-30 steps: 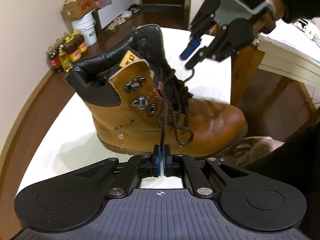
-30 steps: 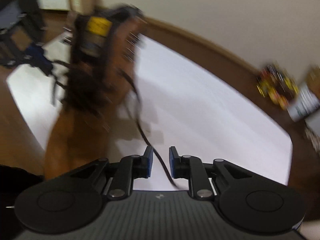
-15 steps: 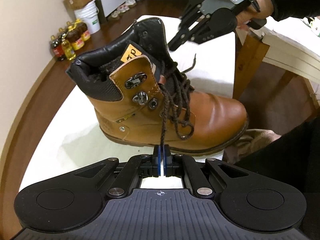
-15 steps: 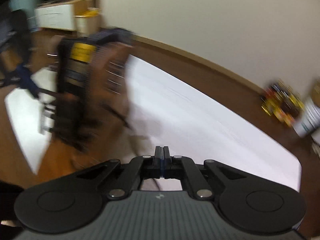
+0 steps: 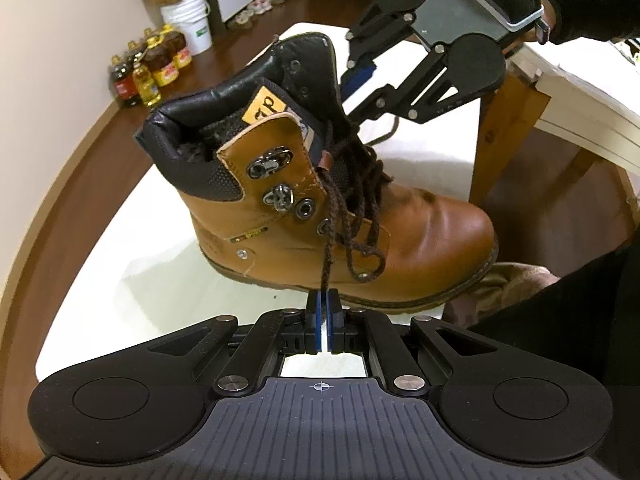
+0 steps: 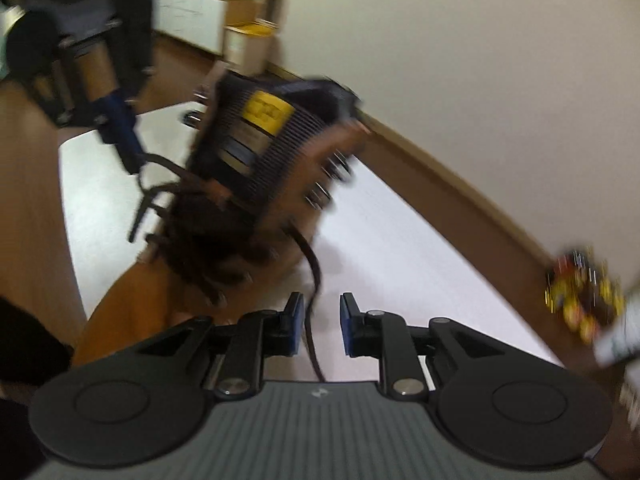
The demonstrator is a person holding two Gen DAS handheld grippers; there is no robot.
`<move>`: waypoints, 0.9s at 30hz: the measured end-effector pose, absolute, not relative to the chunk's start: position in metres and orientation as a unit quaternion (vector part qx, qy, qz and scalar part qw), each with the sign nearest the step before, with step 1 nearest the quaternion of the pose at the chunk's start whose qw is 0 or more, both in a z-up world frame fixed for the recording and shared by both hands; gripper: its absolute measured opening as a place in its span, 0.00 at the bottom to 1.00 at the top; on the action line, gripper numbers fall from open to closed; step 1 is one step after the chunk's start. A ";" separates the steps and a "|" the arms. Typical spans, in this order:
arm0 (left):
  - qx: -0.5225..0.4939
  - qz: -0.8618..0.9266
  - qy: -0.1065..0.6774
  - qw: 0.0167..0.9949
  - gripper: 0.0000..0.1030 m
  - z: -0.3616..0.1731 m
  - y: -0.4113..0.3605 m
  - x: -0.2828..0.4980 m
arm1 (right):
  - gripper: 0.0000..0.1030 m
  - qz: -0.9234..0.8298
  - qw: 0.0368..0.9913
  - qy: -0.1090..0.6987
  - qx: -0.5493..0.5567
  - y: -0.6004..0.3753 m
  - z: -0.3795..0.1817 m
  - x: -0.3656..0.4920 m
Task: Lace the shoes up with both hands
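Yellow tongue label (image 5: pixel 267 106) on tan boot (image 5: pixel 404 236), writing unreadable

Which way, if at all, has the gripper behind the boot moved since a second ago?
Yes. In the left wrist view the right gripper has come leftward, closer to the boot. Its jaws have just been opening, the lace between them.
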State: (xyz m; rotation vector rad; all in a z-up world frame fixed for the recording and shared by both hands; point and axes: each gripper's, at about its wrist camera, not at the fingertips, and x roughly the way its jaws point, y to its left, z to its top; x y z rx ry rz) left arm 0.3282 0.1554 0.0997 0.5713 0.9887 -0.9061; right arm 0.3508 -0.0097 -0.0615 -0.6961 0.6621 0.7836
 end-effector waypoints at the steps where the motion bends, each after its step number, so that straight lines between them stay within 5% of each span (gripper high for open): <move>1: 0.260 -0.411 0.453 0.747 0.02 0.101 0.156 0.328 | 0.20 0.375 0.811 0.297 -0.337 -0.007 -0.060 0.351; 3: 0.258 -0.406 0.455 0.749 0.02 0.102 0.156 0.328 | 0.19 0.383 0.808 0.284 -0.346 -0.002 -0.058 0.353; 5: 0.257 -0.403 0.458 0.750 0.02 0.102 0.156 0.328 | 0.03 0.392 0.803 0.280 -0.351 0.000 -0.056 0.354; 17: 0.242 -0.400 0.478 0.744 0.00 0.096 0.153 0.324 | 0.03 0.188 0.813 0.458 -0.307 -0.097 -0.078 0.380; 23: 0.243 -0.403 0.460 0.753 0.00 0.103 0.148 0.328 | 0.05 0.186 0.837 0.445 -0.260 -0.079 -0.071 0.366; 27: 0.265 -0.411 0.439 0.754 0.07 0.103 0.143 0.327 | 0.16 0.174 0.834 0.460 -0.251 -0.090 -0.068 0.356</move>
